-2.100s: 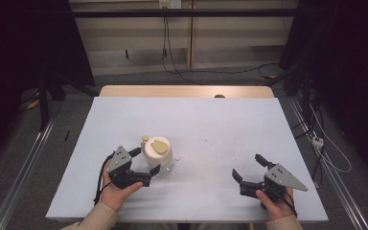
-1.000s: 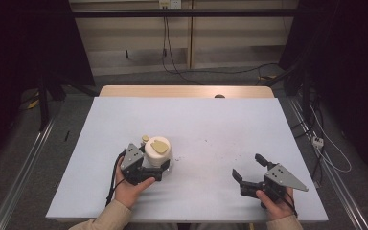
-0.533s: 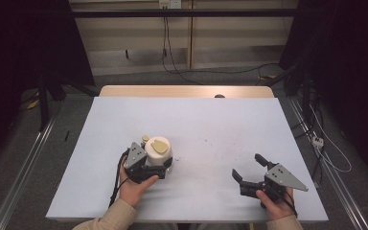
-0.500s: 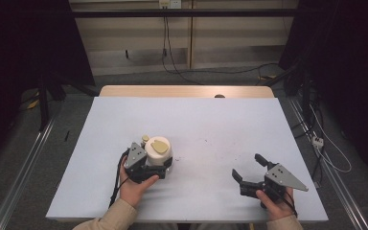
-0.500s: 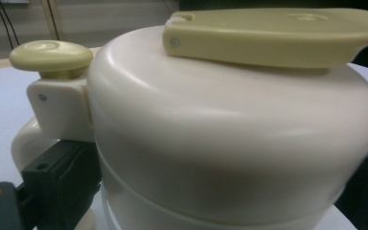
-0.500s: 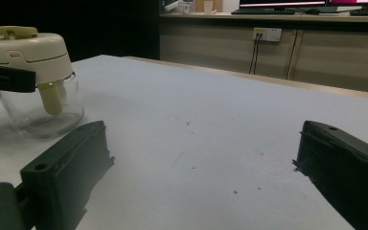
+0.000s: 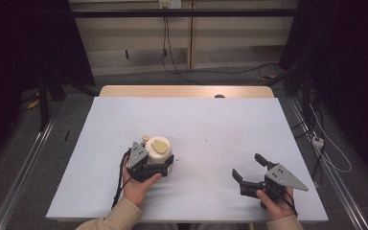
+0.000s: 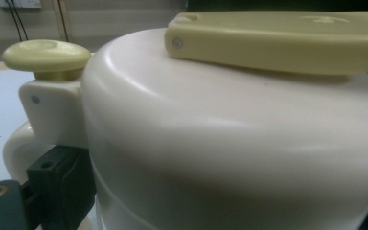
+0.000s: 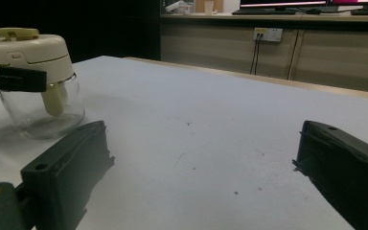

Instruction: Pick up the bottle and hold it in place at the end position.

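Gripping chopper lid (image 7: 159, 146), left tongs (image 7: 159, 162)

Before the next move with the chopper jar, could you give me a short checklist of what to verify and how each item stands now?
1. Left gripper closed around the jar's white lid: ok, jaws sit on both sides.
2. Jar upright on the table: ok.
3. Grip firm enough to lift: cannot tell.
4. Right gripper open and apart from the jar: ok.
5. Glass bowl resting on the table: ok.
6. Lid locked to the bowl: cannot tell.
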